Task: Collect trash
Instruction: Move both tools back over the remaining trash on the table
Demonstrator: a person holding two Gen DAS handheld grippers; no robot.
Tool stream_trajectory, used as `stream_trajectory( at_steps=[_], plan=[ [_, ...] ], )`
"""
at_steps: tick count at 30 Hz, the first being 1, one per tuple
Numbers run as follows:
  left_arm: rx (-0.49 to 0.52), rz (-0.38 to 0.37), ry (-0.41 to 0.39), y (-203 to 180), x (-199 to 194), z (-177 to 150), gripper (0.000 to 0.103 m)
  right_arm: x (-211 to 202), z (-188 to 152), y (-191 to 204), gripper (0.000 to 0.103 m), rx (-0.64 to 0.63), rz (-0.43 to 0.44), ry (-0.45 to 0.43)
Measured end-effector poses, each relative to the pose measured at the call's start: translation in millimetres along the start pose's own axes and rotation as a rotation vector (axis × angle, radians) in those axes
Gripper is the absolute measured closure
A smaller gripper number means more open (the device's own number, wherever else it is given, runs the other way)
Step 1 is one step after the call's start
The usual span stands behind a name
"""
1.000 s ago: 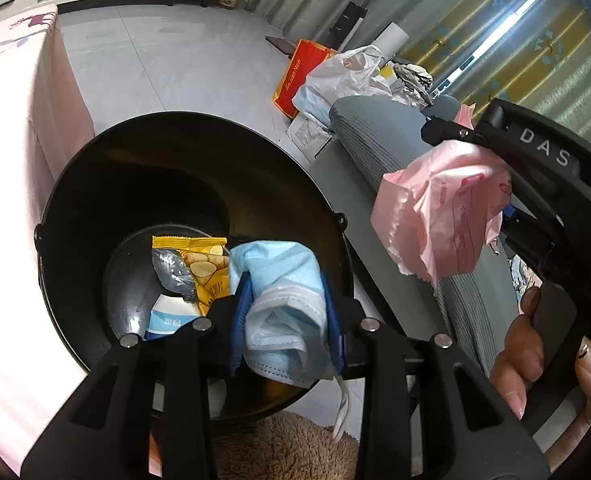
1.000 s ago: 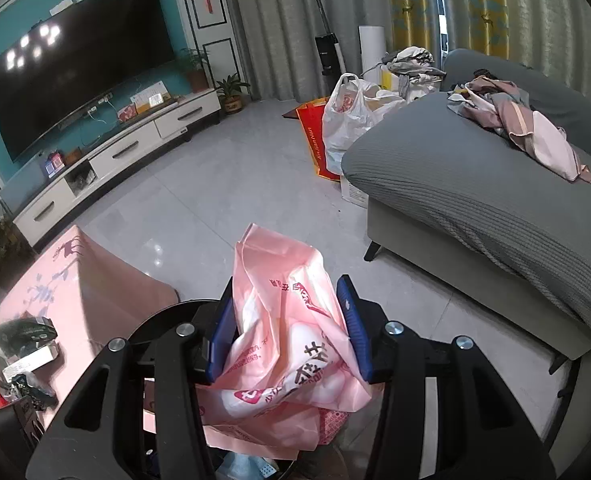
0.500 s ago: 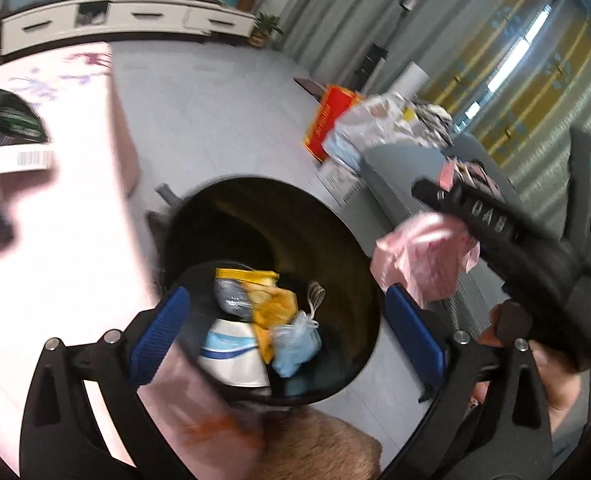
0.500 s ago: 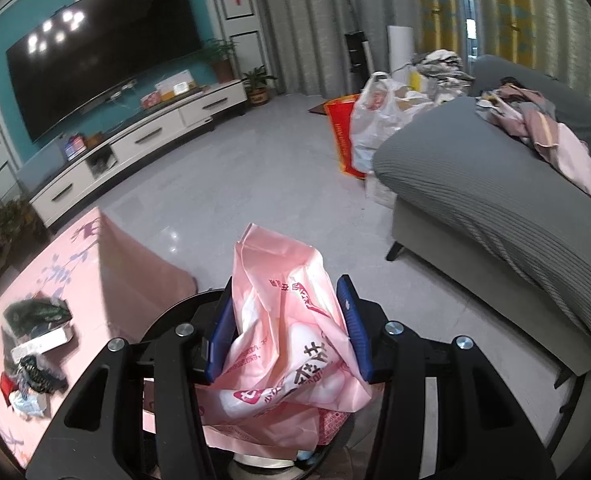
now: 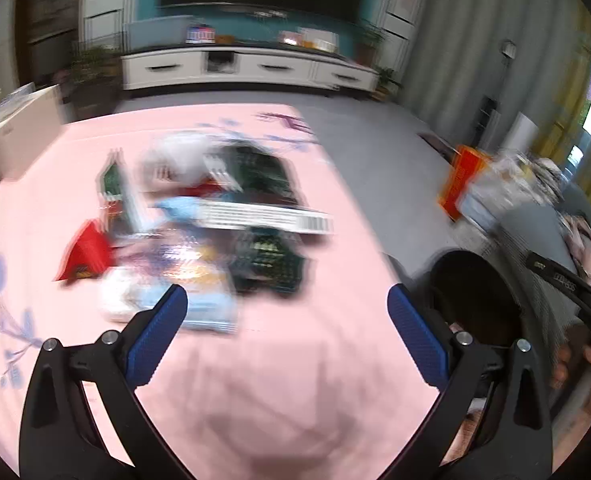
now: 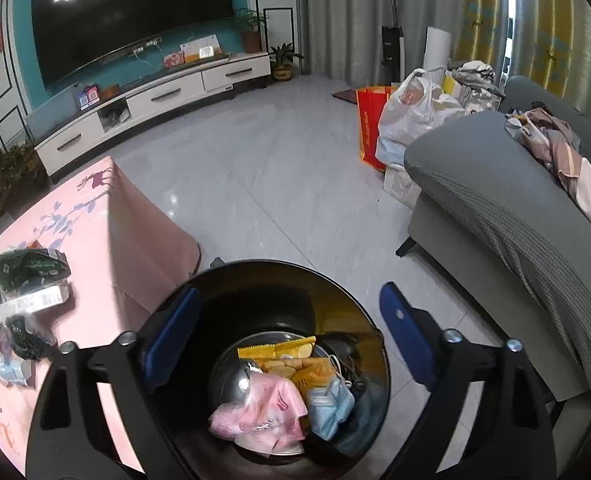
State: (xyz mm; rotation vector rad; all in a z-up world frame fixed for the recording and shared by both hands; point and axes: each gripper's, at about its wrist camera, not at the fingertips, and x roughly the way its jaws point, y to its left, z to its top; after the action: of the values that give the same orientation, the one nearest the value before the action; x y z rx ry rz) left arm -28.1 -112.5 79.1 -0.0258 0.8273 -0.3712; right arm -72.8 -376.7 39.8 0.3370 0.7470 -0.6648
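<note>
My right gripper (image 6: pixel 289 293) hangs over the black bin (image 6: pixel 255 268). Its jaws are opening and nothing is between them. A crumpled pink plastic bag (image 6: pixel 263 412) lies in the bin beside a blue face mask (image 6: pixel 331 408) and a yellow snack wrapper (image 6: pixel 287 356). My left gripper (image 5: pixel 285 292) stands wide open and empty over the pink-clothed table (image 5: pixel 295 380). It points at a blurred pile of wrappers and packets (image 5: pixel 223 220). The bin (image 5: pixel 471 292) sits off the table's right edge. The same pile (image 6: pixel 27 292) shows at the left of the right wrist view.
A grey sofa (image 6: pixel 495 208) with clothes on it stands to the right of the bin. White and red bags (image 6: pixel 399 120) sit on the floor by the sofa's end. A white TV cabinet (image 6: pixel 155 96) lines the far wall. Grey tiled floor lies between.
The left gripper let the blue mask fall into the bin, opened wide and swung left over the table. The right gripper opened and the pink bag dropped into the bin.
</note>
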Motion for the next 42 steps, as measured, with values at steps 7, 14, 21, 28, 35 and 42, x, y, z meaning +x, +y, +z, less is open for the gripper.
stream_trajectory(
  at_steps=[7,14,21,28,35,42],
  plan=[
    [-0.179,-0.003,0.019,74.4,11.4,-1.6,0.003,-15.6,-0.7,34.0,0.003,-0.004,0.092,-0.126],
    [-0.258,0.045,-0.096,102.0,0.0,-1.7,0.003,-20.1,-12.6,87.9,0.003,-0.063,0.261,-0.201],
    [-0.273,0.034,-0.101,105.6,4.2,0.6,0.003,-11.5,-38.4,144.8,0.003,-0.236,0.265,-0.203],
    [-0.272,0.037,-0.086,109.7,6.3,0.5,0.003,-13.4,-59.4,173.3,0.003,-0.337,0.289,-0.250],
    [-0.263,0.060,-0.106,113.8,1.6,1.4,0.003,-9.7,-70.7,188.6,0.003,-0.377,0.371,-0.199],
    [-0.273,0.065,-0.103,118.2,0.9,0.9,0.003,-9.9,-88.1,204.7,0.003,-0.461,0.347,-0.208]
  ],
)
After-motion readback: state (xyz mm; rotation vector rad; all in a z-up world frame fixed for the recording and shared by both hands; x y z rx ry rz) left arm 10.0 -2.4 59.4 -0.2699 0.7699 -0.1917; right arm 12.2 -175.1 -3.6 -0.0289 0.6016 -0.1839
